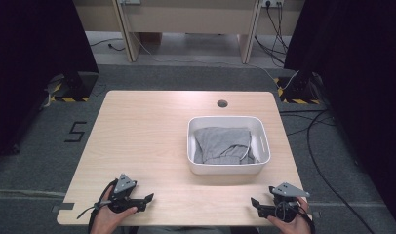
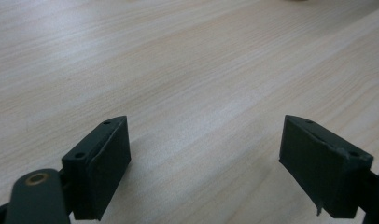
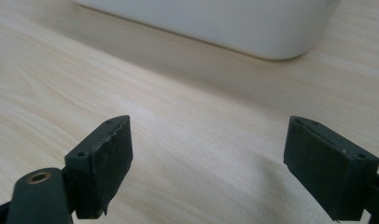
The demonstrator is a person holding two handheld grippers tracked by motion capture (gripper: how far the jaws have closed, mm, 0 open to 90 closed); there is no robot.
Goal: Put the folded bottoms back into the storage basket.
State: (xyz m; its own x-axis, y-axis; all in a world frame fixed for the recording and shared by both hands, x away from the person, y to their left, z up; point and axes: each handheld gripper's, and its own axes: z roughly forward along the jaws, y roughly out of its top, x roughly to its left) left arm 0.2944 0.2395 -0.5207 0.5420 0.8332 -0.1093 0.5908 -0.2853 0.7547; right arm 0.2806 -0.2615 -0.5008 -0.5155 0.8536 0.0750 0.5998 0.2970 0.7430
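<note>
A folded grey garment (image 1: 222, 144) lay inside the white plastic basket (image 1: 228, 168), which stood on the right half of the wooden tabletop (image 1: 137, 141). The left gripper (image 1: 148, 199) rested low over the tabletop's near left edge, jaws spread wide with nothing between them. The right gripper (image 1: 254, 202) sat at the near right edge, just short of the basket, jaws likewise wide apart and empty.
</note>
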